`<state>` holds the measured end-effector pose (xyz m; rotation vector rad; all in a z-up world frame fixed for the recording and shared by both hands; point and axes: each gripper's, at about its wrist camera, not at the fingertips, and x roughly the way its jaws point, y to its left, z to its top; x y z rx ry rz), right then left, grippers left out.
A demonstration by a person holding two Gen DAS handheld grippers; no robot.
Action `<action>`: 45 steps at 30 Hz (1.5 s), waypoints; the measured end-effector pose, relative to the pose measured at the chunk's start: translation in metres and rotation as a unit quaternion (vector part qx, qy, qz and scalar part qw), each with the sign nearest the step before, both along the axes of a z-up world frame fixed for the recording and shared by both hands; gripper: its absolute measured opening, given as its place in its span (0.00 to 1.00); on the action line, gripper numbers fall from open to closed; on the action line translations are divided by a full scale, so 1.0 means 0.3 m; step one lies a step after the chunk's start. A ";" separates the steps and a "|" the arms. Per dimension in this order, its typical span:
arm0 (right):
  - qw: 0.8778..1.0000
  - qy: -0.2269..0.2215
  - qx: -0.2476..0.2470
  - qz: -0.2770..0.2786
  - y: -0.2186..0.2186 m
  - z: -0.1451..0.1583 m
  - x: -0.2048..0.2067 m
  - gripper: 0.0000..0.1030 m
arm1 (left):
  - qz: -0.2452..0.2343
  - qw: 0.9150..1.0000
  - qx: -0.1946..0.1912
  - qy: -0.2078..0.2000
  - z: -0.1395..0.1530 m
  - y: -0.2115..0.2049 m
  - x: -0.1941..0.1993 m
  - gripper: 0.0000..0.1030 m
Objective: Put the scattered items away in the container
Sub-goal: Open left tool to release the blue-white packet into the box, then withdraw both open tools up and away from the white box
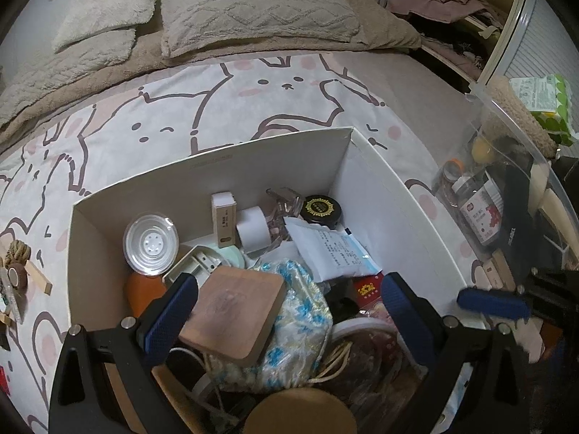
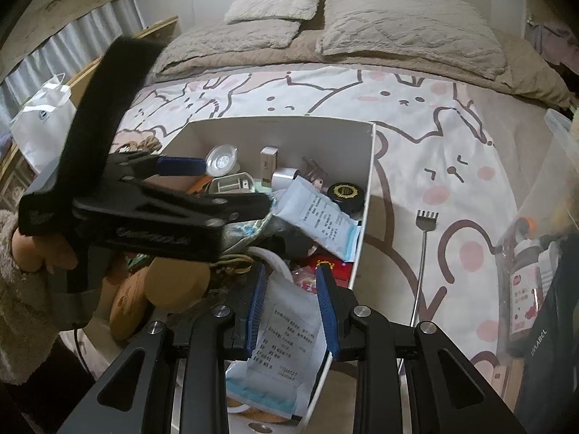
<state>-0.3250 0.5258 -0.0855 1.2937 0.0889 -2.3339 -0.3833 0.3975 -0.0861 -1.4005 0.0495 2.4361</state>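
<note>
Most items already in white box [image 1: 253, 152] on bed: wooden block [image 1: 235, 320], mask packs, tin. Left gripper [image 1: 286, 311] spread wide over block, holding nothing. Right gripper [image 2: 291, 307] clamped on mask pack [image 2: 286, 329] above box. Back scratcher [image 2: 421, 253], rope bits [image 1: 16, 253] still outside.

The white box [image 1: 231, 166] is sitting full of piled things, leaving almost no room inside. Its tall walls are blocking the sides. The left gripper [image 2: 217, 195] is hanging over the pile, getting in the way. The bed cover [image 1: 144, 123] behind the box is lying open. A clear bin [image 2: 557, 181] is crowding the right side.
</note>
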 end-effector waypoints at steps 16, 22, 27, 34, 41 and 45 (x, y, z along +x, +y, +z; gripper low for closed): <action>0.998 0.036 -0.016 -0.053 0.061 -0.004 -0.046 1.00 | -0.012 0.999 -0.022 0.025 0.037 -0.071 0.072 1.00; 0.998 0.042 -0.015 -0.053 0.070 0.004 -0.028 1.00 | -0.005 0.999 -0.021 0.030 0.051 -0.113 0.086 1.00; 0.997 0.045 -0.015 -0.054 0.074 0.008 -0.023 1.00 | 0.001 0.999 -0.024 0.034 0.060 -0.156 0.096 1.00; 0.997 0.054 -0.007 -0.047 0.069 0.008 -0.024 1.00 | 0.011 0.998 -0.032 0.045 0.079 -0.240 0.108 1.00; 0.998 0.057 0.000 -0.039 0.036 0.002 -0.022 1.00 | 0.030 0.997 -0.037 0.054 0.090 -0.357 0.112 1.00; 0.996 0.078 0.012 -0.033 0.016 0.017 -0.011 1.00 | 0.034 0.996 -0.047 0.061 0.090 -0.422 0.121 1.00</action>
